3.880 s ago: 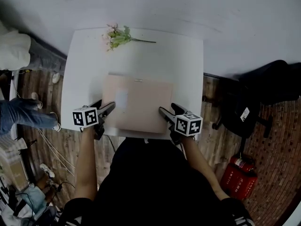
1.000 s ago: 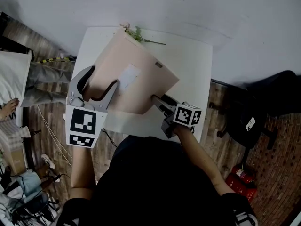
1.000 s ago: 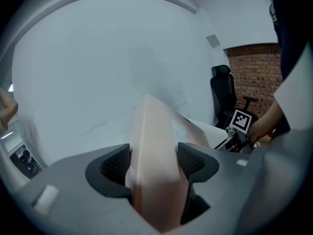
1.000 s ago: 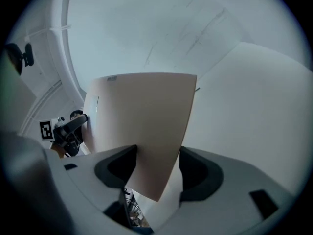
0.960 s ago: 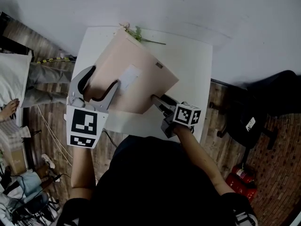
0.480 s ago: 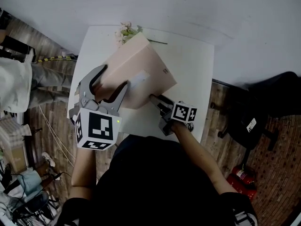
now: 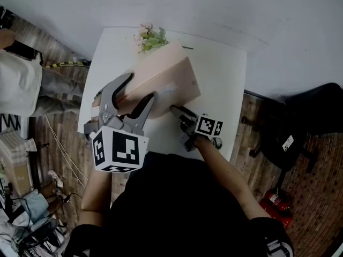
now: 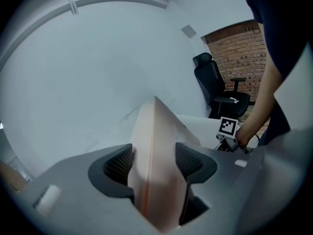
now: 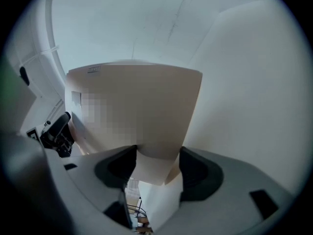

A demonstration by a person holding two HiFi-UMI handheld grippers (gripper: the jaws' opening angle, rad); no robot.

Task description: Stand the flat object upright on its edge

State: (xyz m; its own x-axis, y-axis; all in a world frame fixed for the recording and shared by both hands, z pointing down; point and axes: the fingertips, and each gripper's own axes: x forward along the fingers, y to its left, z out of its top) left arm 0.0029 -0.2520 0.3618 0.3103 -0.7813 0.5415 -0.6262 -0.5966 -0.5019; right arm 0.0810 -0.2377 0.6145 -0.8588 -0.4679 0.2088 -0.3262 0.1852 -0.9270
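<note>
My left gripper (image 7: pixel 140 87) is closing its jaws on the raised edge of the box (image 7: pixel 163 82). My right gripper (image 7: pixel 176 111) clamps its low corner. The box leans steeply on the desk (image 7: pixel 222 84), contents unseen.

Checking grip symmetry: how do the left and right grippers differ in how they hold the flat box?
Left gripper is raised above the table, gripping the flat box at its lifted side; right gripper sits low at the bottom corner. Left gripper looks along the box's thin edge; right gripper faces its broad side. Left jaws are closing on the box; right jaws clamp it. Both hold one tilted box.
</note>
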